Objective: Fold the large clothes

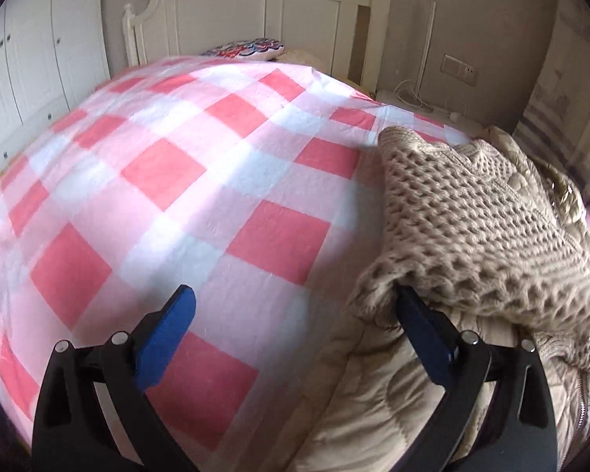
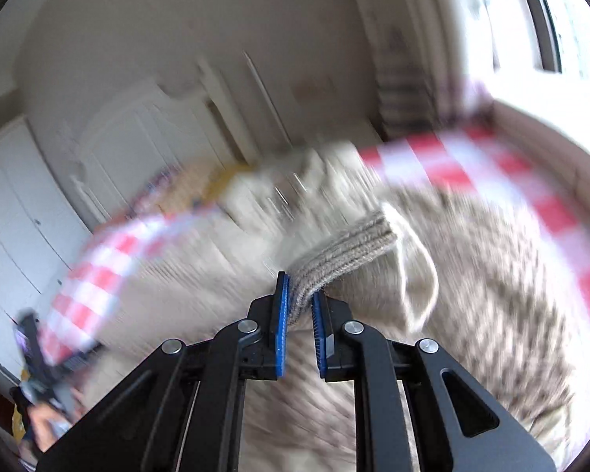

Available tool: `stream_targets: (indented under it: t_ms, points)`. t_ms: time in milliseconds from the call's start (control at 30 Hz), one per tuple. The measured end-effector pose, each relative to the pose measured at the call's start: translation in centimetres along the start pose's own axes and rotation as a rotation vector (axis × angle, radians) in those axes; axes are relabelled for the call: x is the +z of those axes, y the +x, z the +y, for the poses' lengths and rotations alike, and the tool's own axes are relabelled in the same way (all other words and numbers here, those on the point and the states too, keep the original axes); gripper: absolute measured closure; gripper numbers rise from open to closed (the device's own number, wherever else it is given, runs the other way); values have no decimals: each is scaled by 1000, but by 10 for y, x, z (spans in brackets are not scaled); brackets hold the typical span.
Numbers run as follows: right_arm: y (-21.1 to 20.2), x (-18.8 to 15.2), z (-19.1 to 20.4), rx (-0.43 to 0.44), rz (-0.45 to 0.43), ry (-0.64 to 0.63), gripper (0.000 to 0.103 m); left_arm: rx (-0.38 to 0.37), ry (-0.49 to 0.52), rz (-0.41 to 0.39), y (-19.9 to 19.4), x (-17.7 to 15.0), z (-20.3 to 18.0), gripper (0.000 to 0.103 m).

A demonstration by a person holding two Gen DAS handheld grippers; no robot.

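The right gripper (image 2: 299,306) fingers clamp the knit sweater (image 1: 472,228) cuff mid-fold; left gripper (image 1: 295,314) fingers spread wide, empty; next, lay the sleeve across.

Chunky, rough beige knit sweater (image 1: 472,212) with ribbed cuff (image 2: 346,251); smooth quilted beige jacket (image 1: 373,393); smooth checked cloth sheet (image 1: 177,181); matt black plastic grippers with ridged blue pads (image 2: 281,314); painted white headboard (image 1: 232,11)
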State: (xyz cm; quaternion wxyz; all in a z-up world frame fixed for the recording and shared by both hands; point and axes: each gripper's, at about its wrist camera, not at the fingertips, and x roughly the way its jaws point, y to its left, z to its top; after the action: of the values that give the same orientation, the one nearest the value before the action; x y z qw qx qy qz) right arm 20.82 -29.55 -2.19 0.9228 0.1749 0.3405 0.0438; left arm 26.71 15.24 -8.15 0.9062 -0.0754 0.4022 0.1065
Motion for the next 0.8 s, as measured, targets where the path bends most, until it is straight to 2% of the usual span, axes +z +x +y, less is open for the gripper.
stream_targets:
  t_ms: [67, 133, 267, 300, 333, 367, 400, 533, 600, 733, 800]
  points:
    - [21, -22, -16, -24, 92, 18, 89, 6, -6, -1, -1, -1, 1, 3]
    - [14, -26, -21, 1, 77, 37, 90, 21, -3, -10, -2, -2, -1, 3]
    - [9, -28, -21, -30, 91, 6, 88, 17, -22, -11, -2, -3, 3, 3]
    - [6, -29, -22, -17, 105, 15, 82, 13, -20, -14, -6, -5, 4, 3]
    - [0, -31, -24, -9, 107, 26, 70, 19, -17, -23, -10, -7, 5, 3]
    - [-10, -32, -27, -11, 91, 37, 62, 42, -19, -44, -17, -11, 7, 3]
    - [-24, -34, -30, -32, 52, 52, 53, 97, -36, -86, -30, -15, 13, 3]
    - [-70, -33, -34, -189, -134, 34, 53, 156, -183, -258, -78, -20, 37, 4]
    - [-79, -25, -26, -191, -172, -7, 53, 111, -156, -298, -93, -11, 25, 4]
    - [-74, -13, 3, -169, -194, -115, 54, -85, 66, -321, -107, 7, -46, 3]
    - [-63, -12, 10, -157, -154, -146, 54, -156, 184, -310, -104, 8, -84, 3]
